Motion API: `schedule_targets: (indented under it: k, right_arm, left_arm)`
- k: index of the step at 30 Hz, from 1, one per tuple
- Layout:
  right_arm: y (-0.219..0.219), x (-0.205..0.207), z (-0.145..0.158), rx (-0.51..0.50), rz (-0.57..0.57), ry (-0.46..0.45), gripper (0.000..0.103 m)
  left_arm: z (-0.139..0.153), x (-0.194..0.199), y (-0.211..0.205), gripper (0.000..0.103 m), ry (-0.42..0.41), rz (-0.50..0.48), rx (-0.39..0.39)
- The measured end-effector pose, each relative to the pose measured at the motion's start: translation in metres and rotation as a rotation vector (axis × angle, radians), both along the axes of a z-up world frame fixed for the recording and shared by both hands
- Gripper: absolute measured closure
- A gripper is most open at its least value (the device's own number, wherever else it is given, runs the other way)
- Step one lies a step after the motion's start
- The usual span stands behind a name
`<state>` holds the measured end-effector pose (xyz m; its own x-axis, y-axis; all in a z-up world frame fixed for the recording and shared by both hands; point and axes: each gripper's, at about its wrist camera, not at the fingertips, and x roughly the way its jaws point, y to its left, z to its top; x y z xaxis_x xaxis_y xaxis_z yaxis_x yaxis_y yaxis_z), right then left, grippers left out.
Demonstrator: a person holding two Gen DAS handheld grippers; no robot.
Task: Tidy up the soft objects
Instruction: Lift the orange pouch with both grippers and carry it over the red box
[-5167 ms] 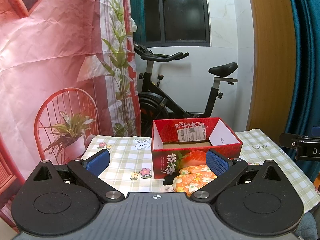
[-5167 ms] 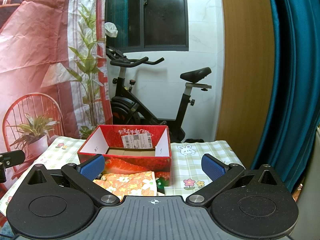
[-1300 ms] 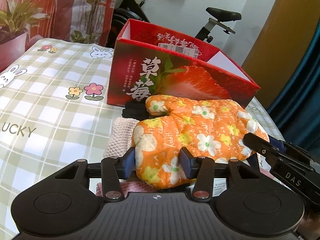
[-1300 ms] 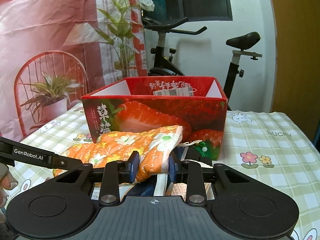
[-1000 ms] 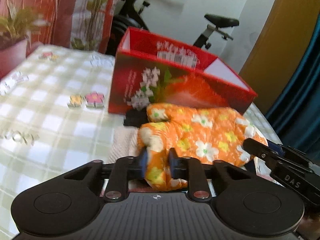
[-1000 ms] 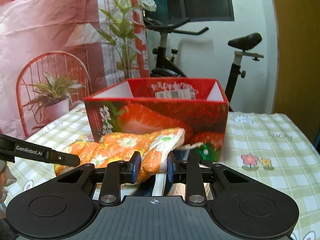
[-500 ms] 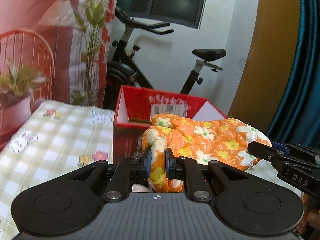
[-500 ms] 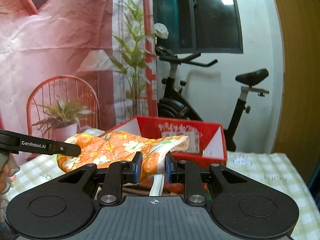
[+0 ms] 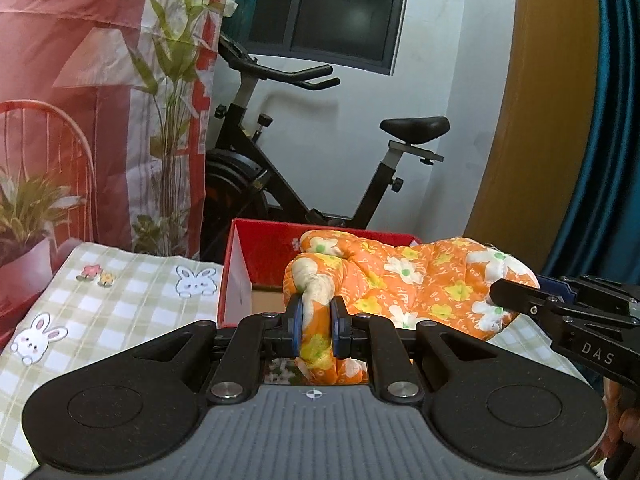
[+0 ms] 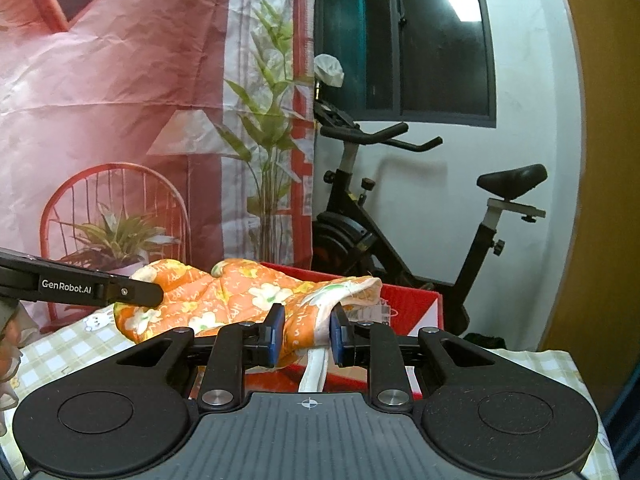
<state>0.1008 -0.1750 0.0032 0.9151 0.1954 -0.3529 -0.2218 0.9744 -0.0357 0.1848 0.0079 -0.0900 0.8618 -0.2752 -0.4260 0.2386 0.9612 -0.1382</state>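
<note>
Both grippers were clenched on the orange floral oven mitt (image 9: 404, 280): the left gripper (image 9: 316, 330) pinching its fingertip end, the right gripper (image 10: 306, 334) its cuff. The mitt hung stretched between them, just above the red strawberry box (image 9: 256, 256). Keeping both ends level while lowering should drop it cleanly inside.

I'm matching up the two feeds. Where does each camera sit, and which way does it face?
Left wrist: on the left gripper, looking along its fingers at the orange mitt and red box; the right gripper enters at the right edge.
Right wrist: on the right gripper, same direction; the left gripper enters at the left edge.
Shared: mitt, box, exercise bike.
</note>
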Motion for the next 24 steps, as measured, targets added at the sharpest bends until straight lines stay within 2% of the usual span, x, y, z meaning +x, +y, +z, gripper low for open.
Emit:
schedule_targets:
  k: [11,24]
  right_arm:
    - [-0.011,0.059,-0.007,0.019,-0.02,0.054,0.081]
    - [-0.013,0.118,-0.047,-0.031,-0.025,0.188,0.081]
  left_arm:
    - [-0.001,0.045,-0.005,0.088,0.04,-0.011,0.002]
    - [-0.026,0.098,-0.008,0.088,0.127,0.004,0.043]
